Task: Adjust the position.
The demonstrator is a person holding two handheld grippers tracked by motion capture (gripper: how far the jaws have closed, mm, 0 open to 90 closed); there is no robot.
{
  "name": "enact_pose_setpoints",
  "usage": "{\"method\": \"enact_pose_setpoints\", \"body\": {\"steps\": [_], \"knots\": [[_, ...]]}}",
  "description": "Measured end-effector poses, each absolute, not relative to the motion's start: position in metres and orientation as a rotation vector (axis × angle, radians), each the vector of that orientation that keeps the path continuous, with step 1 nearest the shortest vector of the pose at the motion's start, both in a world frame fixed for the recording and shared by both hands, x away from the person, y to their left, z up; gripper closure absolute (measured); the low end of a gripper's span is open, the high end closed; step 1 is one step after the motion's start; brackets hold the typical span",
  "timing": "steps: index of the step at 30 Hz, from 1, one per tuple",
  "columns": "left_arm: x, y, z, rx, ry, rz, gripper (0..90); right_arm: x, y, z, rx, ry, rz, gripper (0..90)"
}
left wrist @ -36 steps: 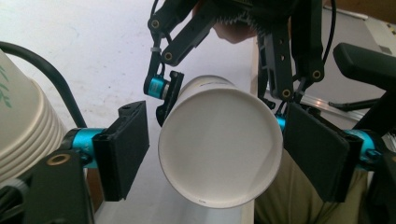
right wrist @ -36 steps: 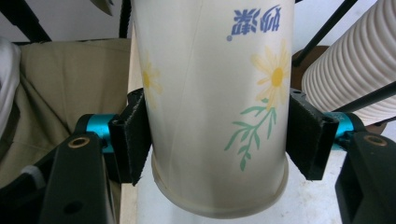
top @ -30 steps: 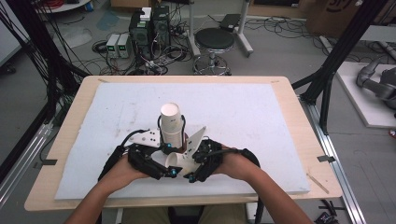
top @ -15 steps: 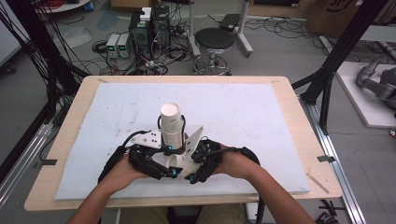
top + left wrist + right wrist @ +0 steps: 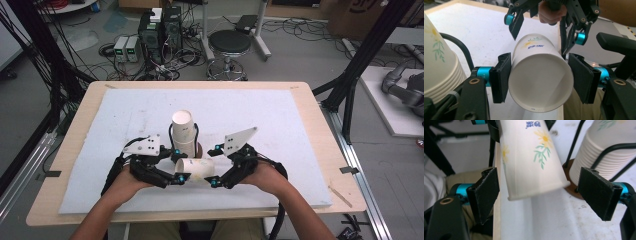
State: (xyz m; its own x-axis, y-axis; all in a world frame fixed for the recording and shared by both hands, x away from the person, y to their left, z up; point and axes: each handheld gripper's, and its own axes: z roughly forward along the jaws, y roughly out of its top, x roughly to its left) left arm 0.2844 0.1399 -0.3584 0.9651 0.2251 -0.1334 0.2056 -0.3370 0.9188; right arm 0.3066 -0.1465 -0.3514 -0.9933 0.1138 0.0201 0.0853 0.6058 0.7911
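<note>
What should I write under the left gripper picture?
Left gripper squeezes a flowered paper cup beside the cup stack.

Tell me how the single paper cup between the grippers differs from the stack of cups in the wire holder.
The single cup lies on its side, off the table; the stack stands upside down in its wire holder. The left gripper clamps the single cup; nothing grips the stack. Both are white with a daisy print.

Both forearms reach in from the near edge, hands close together. The left tool (image 5: 181, 178) points right, its jaws clamped on a cup (image 5: 196, 169). The right tool (image 5: 214, 181) points left toward it; its jaws have just been opening and stand clear of the cup's sides.
</note>
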Motion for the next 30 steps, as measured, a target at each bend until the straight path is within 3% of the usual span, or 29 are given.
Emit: {"method": "enact_pose_setpoints", "body": {"steps": [17, 30], "knots": [[0.279, 0.14, -0.364, 1.851, 0.298, 0.051, 37.5, 0.301, -0.179, -0.388, 0.319, 2.633, 1.705, 18.2], [0.276, 0.137, -0.36, 1.803, 0.232, 0.025, 37.5, 0.299, -0.174, -0.388, 0.247, 2.656, 1.751, 18.4]]}}
